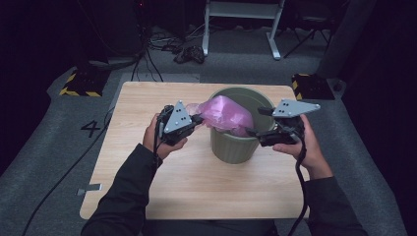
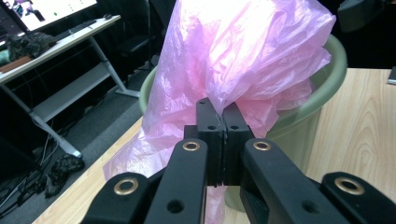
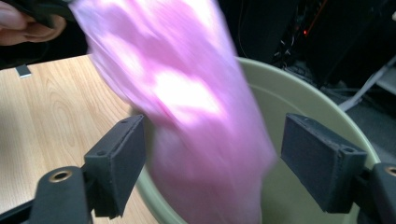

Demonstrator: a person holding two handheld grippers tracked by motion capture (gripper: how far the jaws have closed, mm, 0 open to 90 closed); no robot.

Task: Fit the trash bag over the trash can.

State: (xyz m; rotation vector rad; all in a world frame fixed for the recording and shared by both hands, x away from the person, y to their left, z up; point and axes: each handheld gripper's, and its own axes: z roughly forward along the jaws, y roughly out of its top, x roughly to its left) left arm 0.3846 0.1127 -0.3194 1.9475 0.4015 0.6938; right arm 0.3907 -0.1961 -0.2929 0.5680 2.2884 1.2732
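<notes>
pinching pink bag [image 2: 243, 56] in clenched left tongs [image 2: 222, 109], right tongs [image 3: 212, 163] released around it

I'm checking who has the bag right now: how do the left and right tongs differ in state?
The left tongs are shut on the pink bag, pinching its film; the right tongs stand open, pads clear of it. In the high view the left tongs sit beside the green bin, outside its rim, while the right reach over the rim. Both are hand-held and point toward the bag.
</notes>
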